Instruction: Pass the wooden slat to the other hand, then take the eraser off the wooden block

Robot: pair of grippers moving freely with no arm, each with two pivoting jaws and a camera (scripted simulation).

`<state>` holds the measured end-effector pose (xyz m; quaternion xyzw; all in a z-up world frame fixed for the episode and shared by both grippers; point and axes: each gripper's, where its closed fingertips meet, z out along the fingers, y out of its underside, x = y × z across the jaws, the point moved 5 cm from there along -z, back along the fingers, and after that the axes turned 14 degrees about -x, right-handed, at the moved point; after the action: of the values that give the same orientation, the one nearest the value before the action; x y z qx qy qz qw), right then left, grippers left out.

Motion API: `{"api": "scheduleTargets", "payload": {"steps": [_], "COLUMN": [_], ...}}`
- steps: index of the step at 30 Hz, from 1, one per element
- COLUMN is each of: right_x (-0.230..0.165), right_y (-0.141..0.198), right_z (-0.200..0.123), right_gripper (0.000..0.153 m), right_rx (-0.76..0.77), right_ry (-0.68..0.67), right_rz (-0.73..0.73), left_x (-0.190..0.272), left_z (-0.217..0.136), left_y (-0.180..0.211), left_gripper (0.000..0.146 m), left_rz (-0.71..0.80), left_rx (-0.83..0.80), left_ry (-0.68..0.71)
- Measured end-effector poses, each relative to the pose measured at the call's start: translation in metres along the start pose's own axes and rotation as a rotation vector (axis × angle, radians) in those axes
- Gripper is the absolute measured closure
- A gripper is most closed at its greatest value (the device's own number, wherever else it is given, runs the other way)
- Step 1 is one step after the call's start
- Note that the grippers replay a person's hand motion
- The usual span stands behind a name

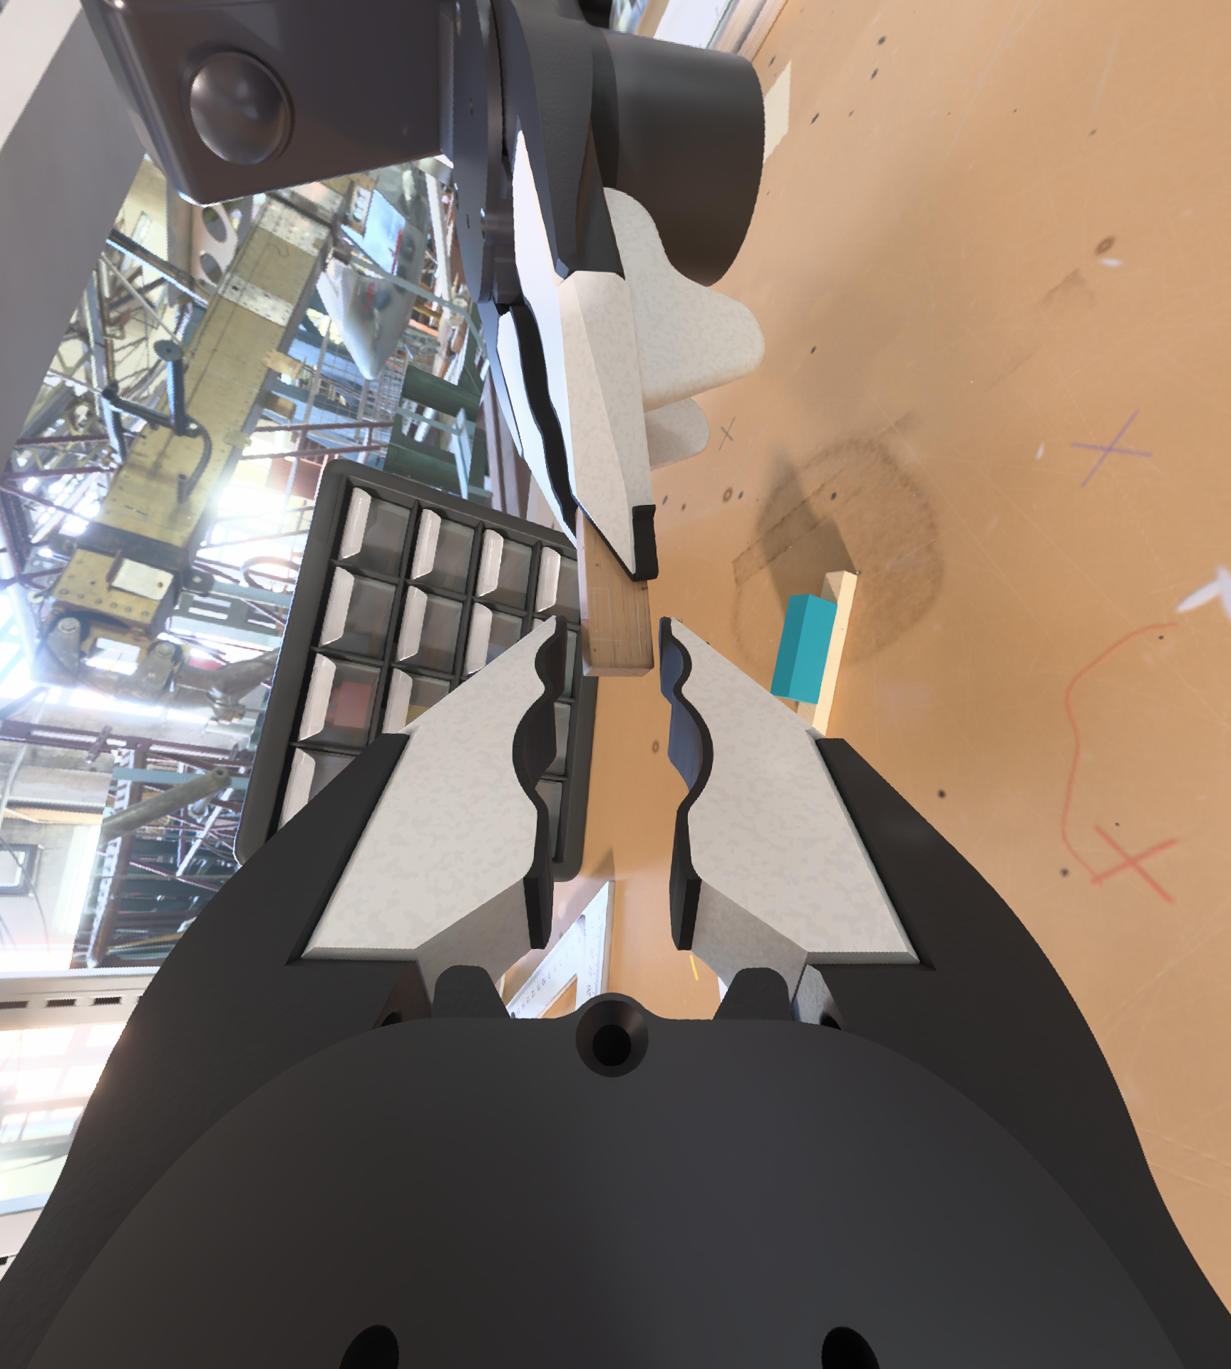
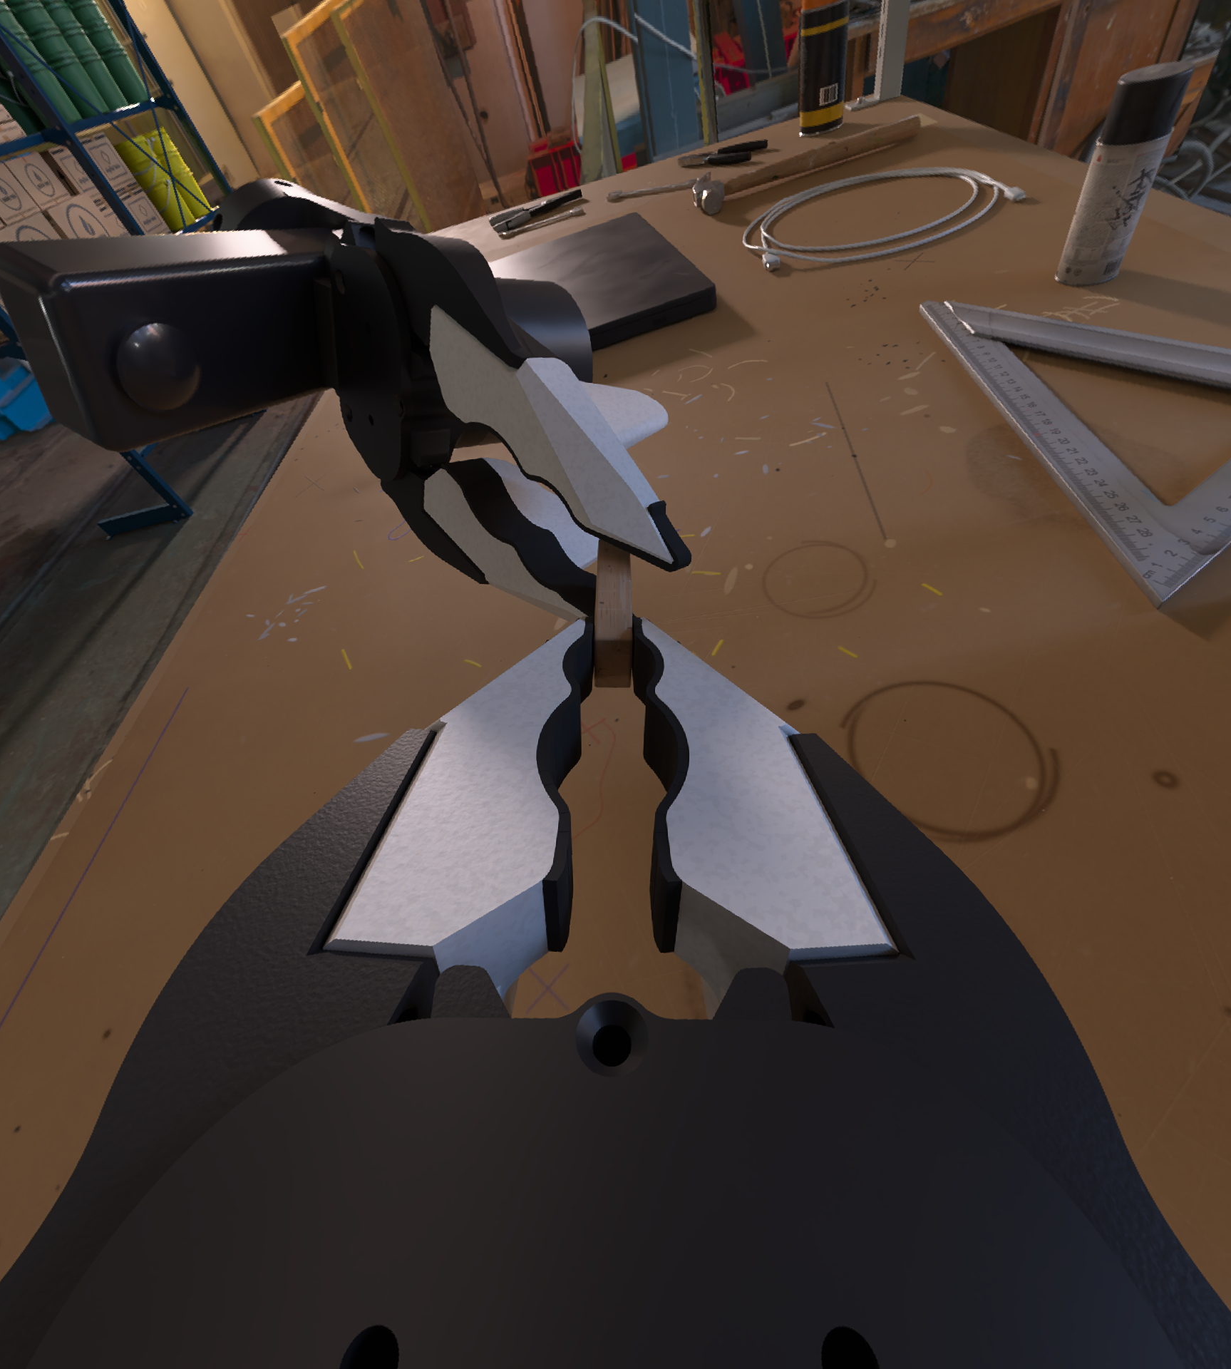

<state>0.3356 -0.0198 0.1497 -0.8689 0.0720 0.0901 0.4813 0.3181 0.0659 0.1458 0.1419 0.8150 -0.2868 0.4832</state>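
The wooden slat (image 2: pixel 612 593) is a short pale strip held in the air over the table. My right gripper (image 2: pixel 612 648) is shut on its near end. My left gripper (image 1: pixel 616 637) is open, its fingertips on either side of the slat's (image 1: pixel 616 615) other end with small gaps. The left gripper (image 2: pixel 619 581) shows in the right wrist view, coming in from the upper left. The right gripper (image 1: pixel 619 548) shows in the left wrist view, coming from above. A teal eraser (image 1: pixel 805 648) rests on the pale wooden block (image 1: pixel 838 652) on the table beyond.
A black compartment tray (image 1: pixel 434 630) lies near the table edge. A steel square (image 2: pixel 1116 444), a spray can (image 2: pixel 1116 170), a white cable (image 2: pixel 871 215), a hammer (image 2: pixel 805 163) and a black slab (image 2: pixel 619 274) lie on the far side of the table.
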Motion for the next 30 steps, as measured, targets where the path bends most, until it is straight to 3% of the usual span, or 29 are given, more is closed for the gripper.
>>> {"api": "scheduleTargets", "payload": {"steps": [15,18,20,23,30], "right_x": [0.008,0.019,0.032,0.050,0.056], "right_y": [0.001,0.007,0.020,0.048,0.078], "right_z": [-0.006,-0.015,-0.019,-0.014,0.019], "right_gripper": [0.143,0.127,0.118,0.110,0.105], "right_rx": [0.049,0.039,-0.040,-0.281,-0.555], "right_ry": [-0.015,0.024,0.121,0.274,0.332], "right_rz": [0.055,0.094,0.125,0.134,0.086], "left_x": [-0.004,-0.007,-0.009,-0.011,-0.010], "left_z": [0.006,0.004,0.003,0.002,0.002], "left_y": [0.002,0.006,0.008,0.011,0.012], "left_gripper": [0.129,0.129,0.129,0.129,0.129], "left_rz": [-0.080,-0.100,-0.106,-0.121,-0.116], "left_rx": [0.037,0.035,0.030,0.023,0.022], "left_ry": [-0.005,-0.007,-0.014,-0.016,-0.009]}}
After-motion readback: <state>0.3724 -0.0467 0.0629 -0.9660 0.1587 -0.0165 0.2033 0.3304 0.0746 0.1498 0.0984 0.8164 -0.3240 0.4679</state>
